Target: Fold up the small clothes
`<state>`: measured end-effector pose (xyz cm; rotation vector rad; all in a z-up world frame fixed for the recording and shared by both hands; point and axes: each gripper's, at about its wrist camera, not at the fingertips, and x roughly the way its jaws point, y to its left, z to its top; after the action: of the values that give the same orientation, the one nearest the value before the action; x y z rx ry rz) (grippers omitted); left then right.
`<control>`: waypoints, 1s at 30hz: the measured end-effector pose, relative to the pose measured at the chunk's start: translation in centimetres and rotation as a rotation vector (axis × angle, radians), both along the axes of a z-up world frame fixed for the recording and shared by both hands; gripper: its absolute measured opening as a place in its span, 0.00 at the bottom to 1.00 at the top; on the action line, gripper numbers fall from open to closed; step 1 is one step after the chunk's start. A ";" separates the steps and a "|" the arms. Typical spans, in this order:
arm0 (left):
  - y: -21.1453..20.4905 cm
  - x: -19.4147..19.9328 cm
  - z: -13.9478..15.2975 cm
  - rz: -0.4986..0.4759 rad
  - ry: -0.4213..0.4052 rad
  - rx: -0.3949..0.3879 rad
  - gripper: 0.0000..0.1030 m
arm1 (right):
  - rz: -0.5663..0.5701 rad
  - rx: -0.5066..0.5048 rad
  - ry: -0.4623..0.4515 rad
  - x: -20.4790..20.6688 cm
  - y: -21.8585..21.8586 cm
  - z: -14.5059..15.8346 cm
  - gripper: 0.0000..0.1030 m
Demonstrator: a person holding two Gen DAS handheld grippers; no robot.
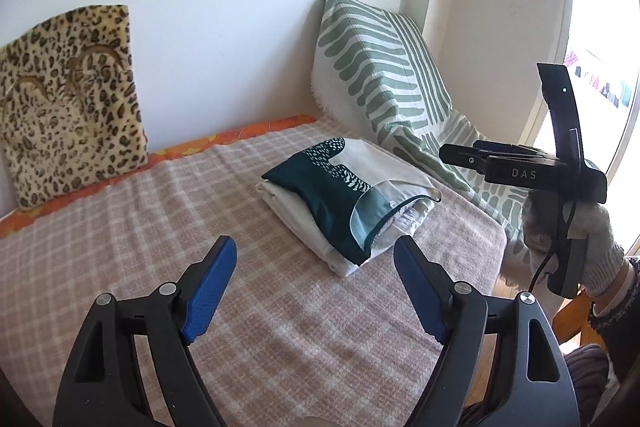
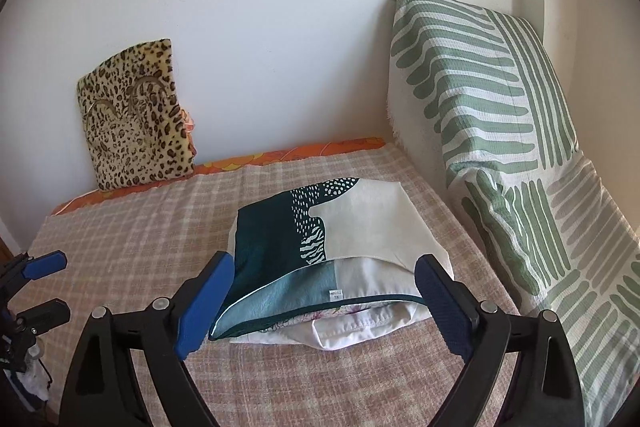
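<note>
A folded garment [image 1: 344, 187], white and dark teal with a dotted and striped print, lies on top of a small stack of white folded cloth on the bed. My left gripper [image 1: 314, 247] hovers in front of the stack, open, with nothing between its blue pads. My right gripper [image 2: 326, 263] is open too. It sits close to the near edge of the garment [image 2: 352, 223], and its pads stand wide on either side without touching it. In the left wrist view a gloved hand [image 1: 580, 239] holds the right gripper at the right edge.
The bed carries a pink plaid blanket [image 1: 160, 227] over an orange sheet. A leopard-print cushion [image 1: 68, 99] leans on the wall at the back left. A green-striped cushion [image 2: 500, 115] stands at the right. A bright window [image 1: 600, 67] is beyond the bed's right end.
</note>
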<state>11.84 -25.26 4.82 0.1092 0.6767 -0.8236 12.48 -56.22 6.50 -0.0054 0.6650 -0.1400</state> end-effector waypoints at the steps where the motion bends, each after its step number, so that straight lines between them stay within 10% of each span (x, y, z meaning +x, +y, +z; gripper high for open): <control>1: 0.4 -0.3 0.1 0.002 -0.006 0.001 0.79 | -0.003 0.000 -0.003 -0.6 0.6 -0.1 0.92; 30: 7.1 -3.8 -0.7 0.123 -0.096 0.048 0.97 | -0.082 -0.075 -0.094 -6.0 7.6 -1.6 1.00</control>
<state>8.08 -18.18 4.16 0.1480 0.6064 -0.6800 6.44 -48.57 4.85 -0.0431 0.5658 -0.2426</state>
